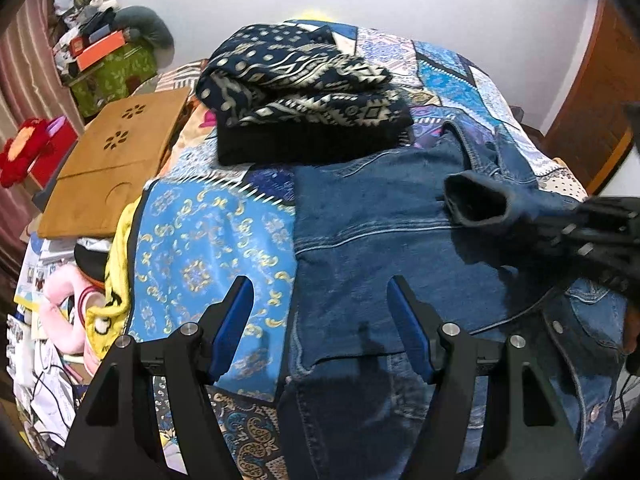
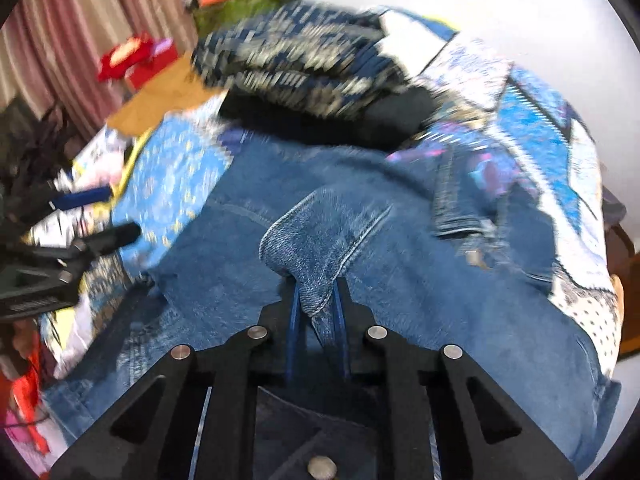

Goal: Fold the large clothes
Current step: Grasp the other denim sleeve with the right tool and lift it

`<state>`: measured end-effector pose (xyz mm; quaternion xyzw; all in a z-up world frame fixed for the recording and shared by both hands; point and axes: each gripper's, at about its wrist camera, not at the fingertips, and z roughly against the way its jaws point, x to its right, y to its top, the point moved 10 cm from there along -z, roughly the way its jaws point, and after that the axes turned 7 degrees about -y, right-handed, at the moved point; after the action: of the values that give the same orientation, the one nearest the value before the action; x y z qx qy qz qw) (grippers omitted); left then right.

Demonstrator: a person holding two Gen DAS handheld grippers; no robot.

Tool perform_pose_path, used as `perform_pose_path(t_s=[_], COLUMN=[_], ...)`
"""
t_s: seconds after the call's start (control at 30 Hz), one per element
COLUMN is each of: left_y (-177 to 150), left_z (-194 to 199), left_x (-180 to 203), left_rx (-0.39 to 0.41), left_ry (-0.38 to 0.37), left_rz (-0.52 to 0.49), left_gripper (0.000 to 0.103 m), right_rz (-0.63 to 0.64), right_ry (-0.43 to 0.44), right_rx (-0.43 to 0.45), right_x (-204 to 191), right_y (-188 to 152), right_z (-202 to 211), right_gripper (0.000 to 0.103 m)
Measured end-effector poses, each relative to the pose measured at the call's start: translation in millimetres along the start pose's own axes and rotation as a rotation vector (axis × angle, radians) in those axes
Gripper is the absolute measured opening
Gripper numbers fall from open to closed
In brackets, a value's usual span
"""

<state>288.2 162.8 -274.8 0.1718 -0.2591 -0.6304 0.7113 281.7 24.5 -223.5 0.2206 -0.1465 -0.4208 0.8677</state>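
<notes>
A blue denim jacket (image 1: 380, 224) lies spread on the patterned bedspread (image 1: 208, 248). My left gripper (image 1: 320, 292) is open and empty, hovering over the jacket's left edge. My right gripper (image 2: 316, 292) is shut on the jacket's sleeve cuff (image 2: 316, 240) and holds it lifted over the jacket body (image 2: 440, 312). In the left wrist view the right gripper (image 1: 600, 236) shows at the right with the cuff (image 1: 476, 200) hanging from it. The left gripper (image 2: 100, 216) shows at the left of the right wrist view, which is motion-blurred.
A folded dark patterned garment pile (image 1: 304, 96) sits behind the jacket. A brown wooden lap board (image 1: 116, 160) lies at the bed's left. Clutter, boxes and soft toys (image 1: 72, 312) fill the left side. A white wall (image 1: 440, 0) stands behind the bed.
</notes>
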Motion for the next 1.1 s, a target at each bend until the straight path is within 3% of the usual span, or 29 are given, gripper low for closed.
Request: perform_pose_path(t_s=[0.2,0.37,0.53,0.77,0.97,1.03,1.1], left_y=[14,22,21,10,11,14,18], left_z=[0,-1,-6,-15,-14,-11,-8], left_x=[30,64,95,123,142,149,157], left_rx=[0.009,0.019,0.003,-0.036,-0.040,-0.031,-0.016], left_ry=[-0.027,-0.049,-0.067,-0.080,-0.097,-0.106,-0.119], left_rz=[-0.045,-0.094,-0.143,-0.194,-0.211,-0.213,-0.215], left_gripper=[0.068,0.068,0.068,0.068,0.068,0.068,0.068], right_rz=[-0.165,-0.289,-0.416,-0.581,-0.650,-0.675,-0.710], right_ry=[-0.038,-0.061,-0.059,-0.043,-0.088,-0.106,-0.137], right_rx=[0.122,0.184,0.165,0.058,0.113,0.122,0.127], right_x=[65,112,142,169,195,208,222], right_y=[2,-21,-60,-127,-143,-149,-156], right_z=[64,97,93,64,100,111,122], right_gripper=[0.014,0.013,0.011,0.011,0.012,0.016,0.033])
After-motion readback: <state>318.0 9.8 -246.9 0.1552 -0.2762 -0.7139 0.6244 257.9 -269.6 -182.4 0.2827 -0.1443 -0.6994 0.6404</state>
